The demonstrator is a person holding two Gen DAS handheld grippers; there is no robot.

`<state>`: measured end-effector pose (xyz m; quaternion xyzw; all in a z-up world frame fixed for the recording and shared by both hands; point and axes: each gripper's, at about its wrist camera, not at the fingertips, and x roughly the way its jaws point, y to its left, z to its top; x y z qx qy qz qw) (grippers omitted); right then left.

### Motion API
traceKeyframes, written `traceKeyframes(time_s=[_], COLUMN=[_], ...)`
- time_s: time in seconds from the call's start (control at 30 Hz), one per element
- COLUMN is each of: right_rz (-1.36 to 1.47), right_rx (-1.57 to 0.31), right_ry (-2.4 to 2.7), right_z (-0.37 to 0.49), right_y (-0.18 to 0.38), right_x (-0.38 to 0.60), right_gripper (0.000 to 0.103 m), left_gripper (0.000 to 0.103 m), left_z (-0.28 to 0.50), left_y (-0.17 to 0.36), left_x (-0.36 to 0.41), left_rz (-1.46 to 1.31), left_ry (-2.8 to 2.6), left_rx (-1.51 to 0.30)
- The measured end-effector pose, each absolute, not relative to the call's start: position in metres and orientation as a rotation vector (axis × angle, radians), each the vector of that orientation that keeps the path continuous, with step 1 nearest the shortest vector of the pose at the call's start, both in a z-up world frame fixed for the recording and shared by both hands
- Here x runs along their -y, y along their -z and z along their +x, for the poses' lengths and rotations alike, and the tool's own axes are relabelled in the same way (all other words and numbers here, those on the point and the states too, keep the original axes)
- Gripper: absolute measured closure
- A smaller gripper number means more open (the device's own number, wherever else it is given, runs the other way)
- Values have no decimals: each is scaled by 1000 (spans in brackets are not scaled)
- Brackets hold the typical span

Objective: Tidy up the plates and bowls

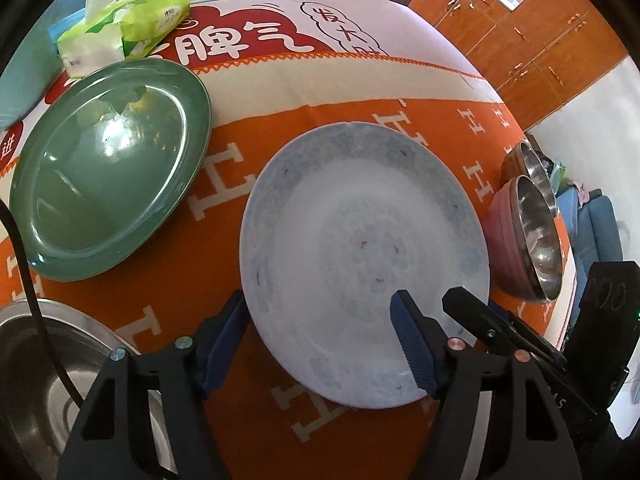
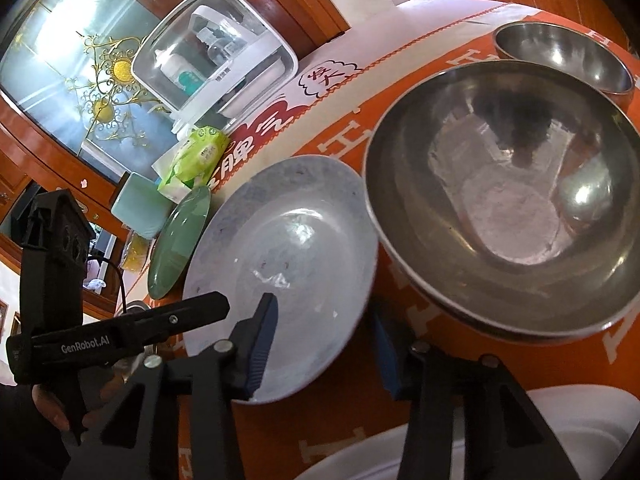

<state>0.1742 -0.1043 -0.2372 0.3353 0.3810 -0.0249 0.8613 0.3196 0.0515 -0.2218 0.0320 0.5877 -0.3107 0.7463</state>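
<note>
Both your grippers are wide open around the white plate [image 1: 364,264]: left gripper [image 1: 320,344] straddles its near rim, right gripper [image 2: 324,344] its right edge. Green plate [image 1: 108,168] sits left, so the left's nearer.

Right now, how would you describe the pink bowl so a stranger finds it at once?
On the orange cloth, look right of the white plate. Two steel-lined bowls sit there; the pink bowl is the nearer one, with a pink outside, while the bowl behind is brown.
</note>
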Motion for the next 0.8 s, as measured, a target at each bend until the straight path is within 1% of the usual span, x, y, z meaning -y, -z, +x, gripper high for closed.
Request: traceKeyframes(time_s=[0.13,0.27,0.4,0.47,0.63,0.8], right_rz=[714,722,729,734,720,697], right_rx=[-788,-776,-775,-777,-787,-803], right_ry=[56,60,72,66,65,71], right_z=[174,174,173,173,173,175], right_y=[240,242,244,245,244,242], right_x=[108,111,114,115,115,112], right_gripper=[69,74,84,85,85,86], left_gripper=[38,39,40,41,53,62], left_z=[321,322,321,321,322,323], left_y=[223,225,227,227,227,227], left_x=[-50,-48,-45,-45,-48,-53], left_rz=[67,79,97,101,119,133], left_ry=[678,679,672,671,662,655], left_rx=[-1276,-1269,-1261,-1256,-1248,-1243])
